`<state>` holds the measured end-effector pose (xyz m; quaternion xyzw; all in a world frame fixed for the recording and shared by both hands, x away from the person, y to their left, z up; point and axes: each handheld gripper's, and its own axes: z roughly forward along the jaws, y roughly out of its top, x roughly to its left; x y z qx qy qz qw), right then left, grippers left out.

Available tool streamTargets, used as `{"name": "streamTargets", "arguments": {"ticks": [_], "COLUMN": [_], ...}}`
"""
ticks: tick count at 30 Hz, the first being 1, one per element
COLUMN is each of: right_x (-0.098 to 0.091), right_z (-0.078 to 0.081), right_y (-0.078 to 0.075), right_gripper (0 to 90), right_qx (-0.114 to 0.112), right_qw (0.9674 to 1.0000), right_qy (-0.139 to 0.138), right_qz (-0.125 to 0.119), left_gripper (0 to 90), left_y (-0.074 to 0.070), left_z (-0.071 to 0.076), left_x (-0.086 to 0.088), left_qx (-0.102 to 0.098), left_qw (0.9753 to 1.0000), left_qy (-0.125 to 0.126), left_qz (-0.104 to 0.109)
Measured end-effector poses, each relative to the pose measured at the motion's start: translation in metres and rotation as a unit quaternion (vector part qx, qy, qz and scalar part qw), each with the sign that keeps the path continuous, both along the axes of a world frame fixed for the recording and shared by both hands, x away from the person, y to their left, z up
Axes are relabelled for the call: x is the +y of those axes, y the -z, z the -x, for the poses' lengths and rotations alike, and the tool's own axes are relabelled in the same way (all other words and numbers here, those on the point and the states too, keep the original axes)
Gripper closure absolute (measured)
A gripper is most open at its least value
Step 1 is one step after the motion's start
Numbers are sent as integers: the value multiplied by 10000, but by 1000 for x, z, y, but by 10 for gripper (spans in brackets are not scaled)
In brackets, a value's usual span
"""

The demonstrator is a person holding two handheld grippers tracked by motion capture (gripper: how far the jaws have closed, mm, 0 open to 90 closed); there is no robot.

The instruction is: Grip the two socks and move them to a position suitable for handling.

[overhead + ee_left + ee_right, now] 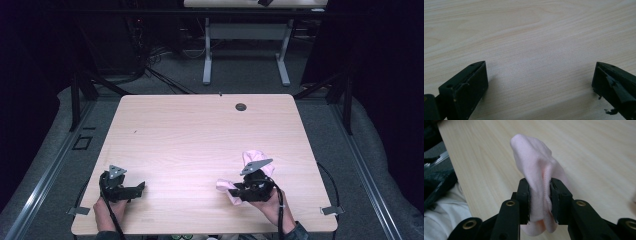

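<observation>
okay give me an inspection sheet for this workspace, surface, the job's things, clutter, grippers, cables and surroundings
Surface: light wooden table, bare grain, a round dark grommet hole near the far edge.
Job's things: soft pale pink cloth, bunched, clamped in the right gripper.
Clutter: nothing seen.
Grippers: right gripper shut on the cloth near the table's front right; left gripper open, nothing between its jaws, near the front left.
Cables: a black cable trails from the right gripper; more lie on the floor beyond the table.
Surroundings: grey floor, a second table's white legs behind, dark curtains at the sides.
</observation>
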<state>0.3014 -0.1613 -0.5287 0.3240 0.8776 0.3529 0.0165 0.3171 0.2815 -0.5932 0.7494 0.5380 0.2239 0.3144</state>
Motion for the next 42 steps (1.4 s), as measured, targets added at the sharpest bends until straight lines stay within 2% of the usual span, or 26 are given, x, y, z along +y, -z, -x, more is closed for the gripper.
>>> {"name": "streamTargets", "arguments": {"ticks": [1, 6, 7, 9, 10, 11, 14, 15, 16, 20, 21, 23, 25, 29, 31, 32, 33, 34, 35, 36, 37, 39, 41, 42], "right_x": [0, 22, 28, 30, 32, 34, 29, 29, 27, 11, 7, -10, -14, -39, -52, -64, -64, -74, -74, -78, -78, -77, -75, -71], "right_z": [0, 7, 10, 11, 12, 12, 12, 12, 12, 9, 7, 2, 0, -12, -21, -34, -34, -47, -47, -62, -62, -76, -79, -83], "right_y": [0, 15, 19, 21, 24, 28, 25, 25, 24, 14, 11, 1, -2, -14, -17, -14, -14, -8, -8, 1, 1, 13, 17, 21], "right_gripper": [706, 698, 681, 664, 626, 534, 355, 355, 288, 171, 147, 127, 119, 131, 146, 155, 155, 167, 167, 177, 177, 193, 206, 209], "right_qx": [0, 190, 233, 264, 265, 302, 280, 280, 233, 63, 32, -154, -215, -510, -680, -718, -718, -713, -713, -616, -616, -457, -458, -451], "right_qw": [10000, 9990, 9983, 9979, 9979, 9976, 9981, 9981, 9986, 9998, 9999, 9996, 9994, 9960, 9926, 9883, 9883, 9840, 9840, 9815, 9815, 9807, 9804, 9806], "right_qy": [0, -353, -447, -490, -488, -487, -456, -456, -396, -181, -144, 145, 191, 705, 1004, 1343, 1343, 1624, 1624, 1790, 1790, 1872, 1890, 1871], "right_qz": [0, 172, 290, 317, 348, 379, 317, 317, 264, 22, -31, -177, -184, -215, -33, 2, 2, 157, 157, 273, 273, 331, 306, 377], "left_gripper": [1, 2, 1, 2, 1, 2, 2, 3, 3, 2, 2, 2, 2, 2, 2, 2, 2, 2, 2, 2, 2, 2, 2, 2], "left_y": [0, 0, 0, 0, 0, 0, 0, 0, 0, 0, 0, 0, 0, 0, 0, 0, 0, 0, 0, 0, 0, 0, 0, 0], "left_z": [0, 0, 0, 0, 0, 0, 0, 0, 0, 0, 0, 0, 0, 0, 0, 0, 0, 0, 0, 0, 0, 0, 0, 0], "left_x": [0, 0, 0, 0, 0, 0, 0, 0, 0, 0, 0, 0, 0, 0, 0, 0, 0, 0, 0, 0, 0, 0, 0, 0], "left_qx": [0, -4, 0, 1, -1, -5, -2, -2, -1, -4, -4, -3, -3, -3, -4, -2, -2, 0, 0, -8, -8, -4, -1, 0], "left_qw": [10000, 10000, 10000, 10000, 10000, 10000, 10000, 10000, 10000, 10000, 10000, 10000, 10000, 10000, 10000, 10000, 10000, 10000, 10000, 10000, 10000, 10000, 10000, 10000], "left_qy": [0, -7, 1, 4, 1, -4, 0, 0, 0, -4, -5, -4, -4, -5, -6, -5, -5, -1, -1, -15, -15, -6, -1, -2], "left_qz": [0, 14, 0, -3, 0, 12, -1, -1, -3, 2, 3, 1, 2, 2, 2, 2, 2, 1, 1, 19, 19, 4, 2, 2]}}
